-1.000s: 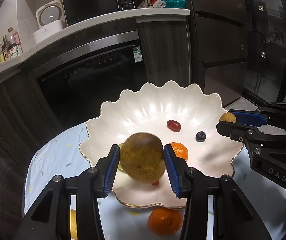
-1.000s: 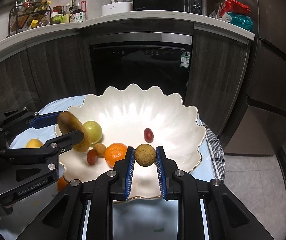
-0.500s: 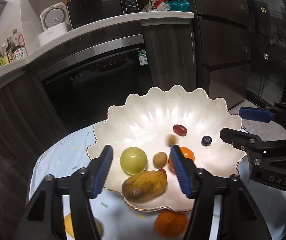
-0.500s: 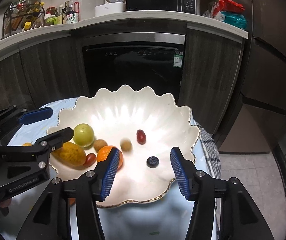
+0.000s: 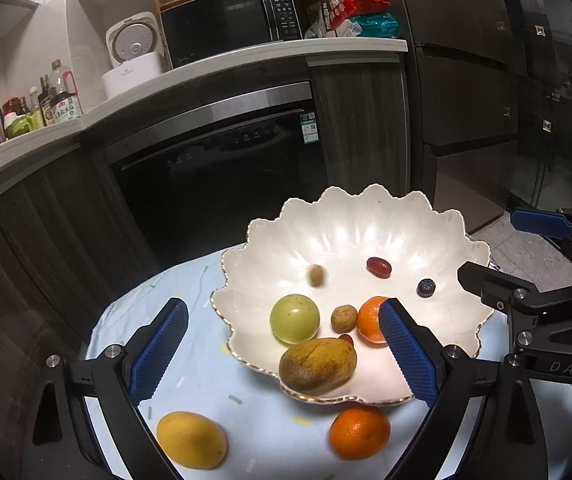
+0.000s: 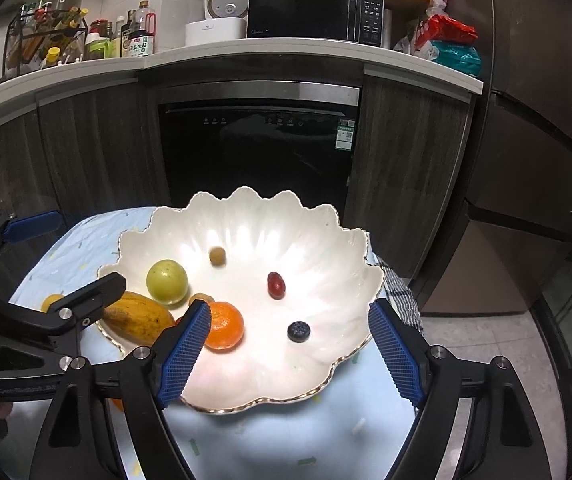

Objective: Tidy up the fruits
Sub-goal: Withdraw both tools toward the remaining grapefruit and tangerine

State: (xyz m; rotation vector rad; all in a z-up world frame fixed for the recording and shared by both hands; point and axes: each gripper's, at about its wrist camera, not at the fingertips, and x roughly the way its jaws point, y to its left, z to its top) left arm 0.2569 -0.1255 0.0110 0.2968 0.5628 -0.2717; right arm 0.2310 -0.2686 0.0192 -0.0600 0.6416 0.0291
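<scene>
A white scalloped bowl (image 5: 366,208) (image 6: 246,208) holds a brown-yellow oblong fruit (image 5: 317,364) at its near rim. With it lie a green round fruit (image 5: 295,319), an orange (image 6: 224,325), a red grape (image 6: 276,285), a blueberry (image 6: 299,331) and a blurred small tan fruit (image 6: 217,256). My left gripper (image 5: 282,304) hangs before the bowl, its jaws opening wide, gripping nothing. My right gripper (image 6: 290,309) stands at the bowl's near right, jaws also opening, with nothing pressed between the pads.
On the pale blue cloth (image 5: 206,360) outside the bowl lie a yellow fruit (image 5: 191,439) and a second orange (image 5: 359,432). Behind stand a dark dishwasher (image 6: 258,148), a counter with a microwave (image 6: 314,10) and bottles, and a fridge at the right.
The left gripper let go of the brown-yellow fruit, which now lies in the bowl. The right gripper released the small tan fruit, which rolled toward the back. Both jaws widened and drew back.
</scene>
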